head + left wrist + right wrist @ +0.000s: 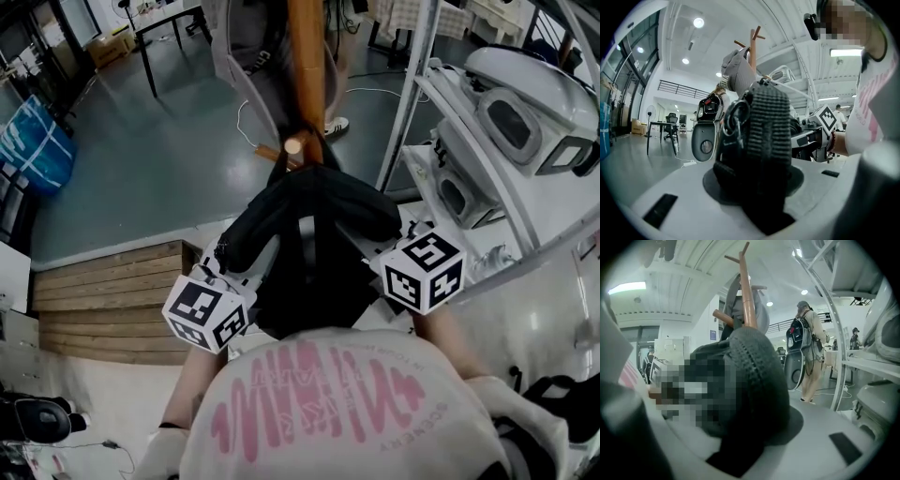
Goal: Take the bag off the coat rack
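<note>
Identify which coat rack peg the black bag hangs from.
The low peg with the pale cut end, pointing toward the person: the black bag appears hooked over it by its strap. The upper pegs hold no bag.

Bright, even white light all round. In the left gripper view, round ceiling lamps (698,22) glow overhead and a strip light (846,52) burns out to pure white on the right. In the right gripper view, a ceiling panel (628,287) flares at the top left. Both views bend hard at the edges and have black corners. The bag (759,140) sits so near the lens that it turns soft and almost black, with detail lost low down. The head view is sharp: the floor (169,159) carries a pale sheen, the metal post (410,94) bows near the rim, and shadows are soft.
</note>
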The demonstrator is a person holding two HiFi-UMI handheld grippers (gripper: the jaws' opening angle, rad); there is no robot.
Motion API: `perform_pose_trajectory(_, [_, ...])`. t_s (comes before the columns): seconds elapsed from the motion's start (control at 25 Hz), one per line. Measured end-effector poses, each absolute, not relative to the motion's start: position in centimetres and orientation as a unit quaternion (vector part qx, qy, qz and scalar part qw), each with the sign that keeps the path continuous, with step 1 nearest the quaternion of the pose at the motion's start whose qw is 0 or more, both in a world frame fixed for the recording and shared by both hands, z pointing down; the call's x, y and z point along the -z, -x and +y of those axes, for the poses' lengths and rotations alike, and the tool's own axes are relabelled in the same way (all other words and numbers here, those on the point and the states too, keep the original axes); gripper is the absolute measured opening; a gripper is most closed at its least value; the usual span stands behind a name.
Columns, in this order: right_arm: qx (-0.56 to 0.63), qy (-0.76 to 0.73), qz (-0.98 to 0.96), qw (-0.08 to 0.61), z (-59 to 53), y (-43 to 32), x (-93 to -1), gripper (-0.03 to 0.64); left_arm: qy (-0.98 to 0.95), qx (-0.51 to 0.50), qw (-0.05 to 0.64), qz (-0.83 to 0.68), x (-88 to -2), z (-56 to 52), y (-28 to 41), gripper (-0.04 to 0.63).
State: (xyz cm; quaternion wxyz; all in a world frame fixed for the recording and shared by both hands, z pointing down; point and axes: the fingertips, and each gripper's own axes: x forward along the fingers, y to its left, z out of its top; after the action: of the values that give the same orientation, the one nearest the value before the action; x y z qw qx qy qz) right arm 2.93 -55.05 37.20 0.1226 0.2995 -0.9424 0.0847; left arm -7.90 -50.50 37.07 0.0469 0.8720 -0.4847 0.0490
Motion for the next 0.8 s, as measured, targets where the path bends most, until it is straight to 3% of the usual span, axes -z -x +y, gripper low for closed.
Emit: perform_pose_trajectory(0.8, [-0.064,-0.358,-0.925,0.109,-48.6,-1.9,-32.3,0.163,-0.906,-0.026,0.015,-0.422,-32.0,-45.2,9.3,0.117])
